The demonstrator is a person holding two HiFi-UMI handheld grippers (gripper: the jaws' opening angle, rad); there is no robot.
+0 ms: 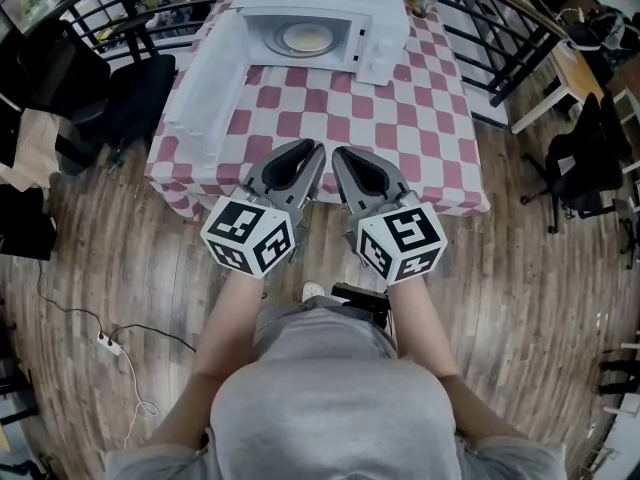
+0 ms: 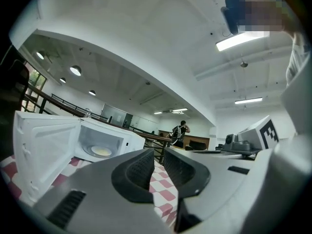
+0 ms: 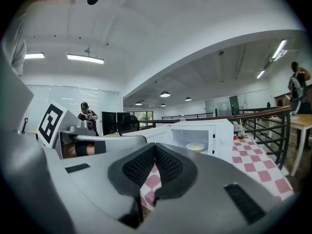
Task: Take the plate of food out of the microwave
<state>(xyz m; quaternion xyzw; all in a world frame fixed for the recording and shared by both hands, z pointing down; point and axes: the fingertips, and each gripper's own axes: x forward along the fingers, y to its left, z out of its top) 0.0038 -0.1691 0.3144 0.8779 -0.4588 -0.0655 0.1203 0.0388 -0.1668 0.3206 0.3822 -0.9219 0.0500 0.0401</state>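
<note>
A white microwave [image 1: 330, 8] stands at the far end of the checked table [image 1: 420, 118], its door [image 1: 205, 83] swung open to the left. Inside sits the plate of food [image 1: 305, 38], also visible as the plate [image 2: 101, 151] in the left gripper view and the plate [image 3: 196, 146] in the right gripper view. Both grippers hover side by side over the table's near edge, well short of the microwave. My left gripper [image 1: 320, 146] [image 2: 159, 152] shows a narrow gap between its tips and holds nothing. My right gripper [image 1: 337, 152] [image 3: 155, 147] is shut and empty.
A black chair [image 1: 130, 93] stands left of the table, and another chair [image 1: 585, 158] with a wooden desk [image 1: 570, 63] to the right. Dark railings run behind the table. A glass [image 1: 420, 6] sits beside the microwave. A power strip [image 1: 108, 343] lies on the wood floor.
</note>
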